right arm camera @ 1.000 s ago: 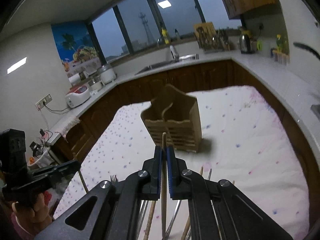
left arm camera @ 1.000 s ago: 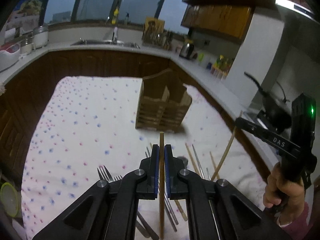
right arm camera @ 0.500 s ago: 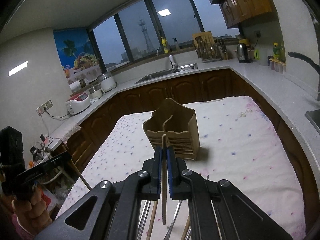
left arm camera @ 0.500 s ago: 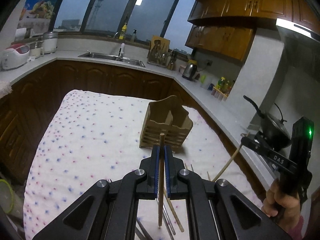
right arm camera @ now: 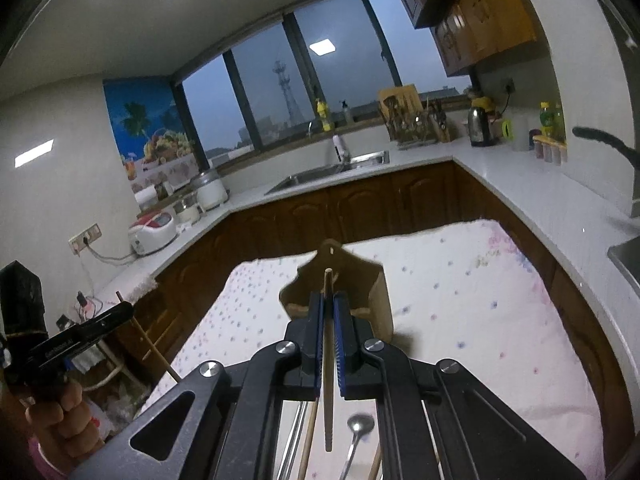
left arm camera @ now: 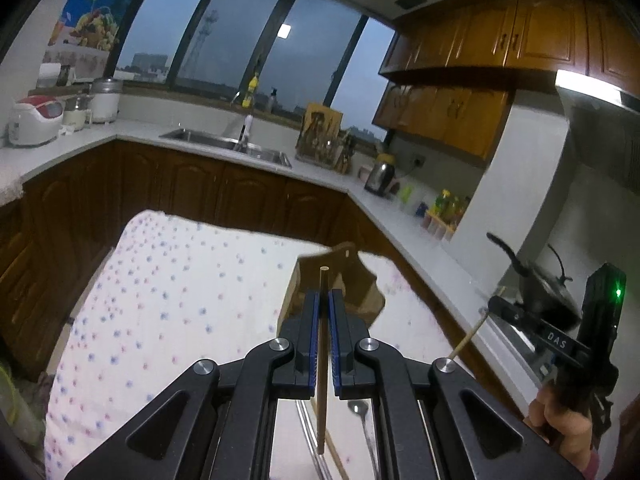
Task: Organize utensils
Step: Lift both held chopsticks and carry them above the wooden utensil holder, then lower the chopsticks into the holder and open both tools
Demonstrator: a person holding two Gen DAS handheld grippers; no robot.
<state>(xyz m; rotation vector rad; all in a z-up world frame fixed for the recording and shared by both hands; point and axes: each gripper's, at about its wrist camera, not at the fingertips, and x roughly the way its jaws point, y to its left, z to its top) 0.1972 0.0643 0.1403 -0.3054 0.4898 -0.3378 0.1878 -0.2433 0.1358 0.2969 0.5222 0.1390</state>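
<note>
My left gripper [left arm camera: 323, 296] is shut on a wooden chopstick [left arm camera: 322, 360], held upright above the table. My right gripper [right arm camera: 328, 300] is shut on another wooden chopstick [right arm camera: 328, 380], also upright. A wooden utensil holder [left arm camera: 352, 280] stands on the dotted tablecloth just beyond the left gripper's fingertips; it also shows in the right wrist view [right arm camera: 360, 280], partly hidden by the fingers. Loose utensils lie on the cloth below: a spoon [right arm camera: 358, 426], chopsticks [right arm camera: 308, 436] and metal pieces [left arm camera: 310, 424]. The right gripper also shows in the left view [left arm camera: 496, 308], the left one in the right view [right arm camera: 120, 312].
The table carries a white cloth with blue and pink dots [left arm camera: 168, 292]. A kitchen counter with a sink [left arm camera: 228, 146], rice cookers [left arm camera: 34, 120], a kettle [left arm camera: 380, 174] and a knife rack [left arm camera: 324, 140] runs around it. A pan [left arm camera: 540, 280] sits at the right.
Both grippers have risen and tilted up with their chopsticks. The holder now lies lower in both views, partly behind the fingers, and the loose utensils have dropped toward the bottom edge.
</note>
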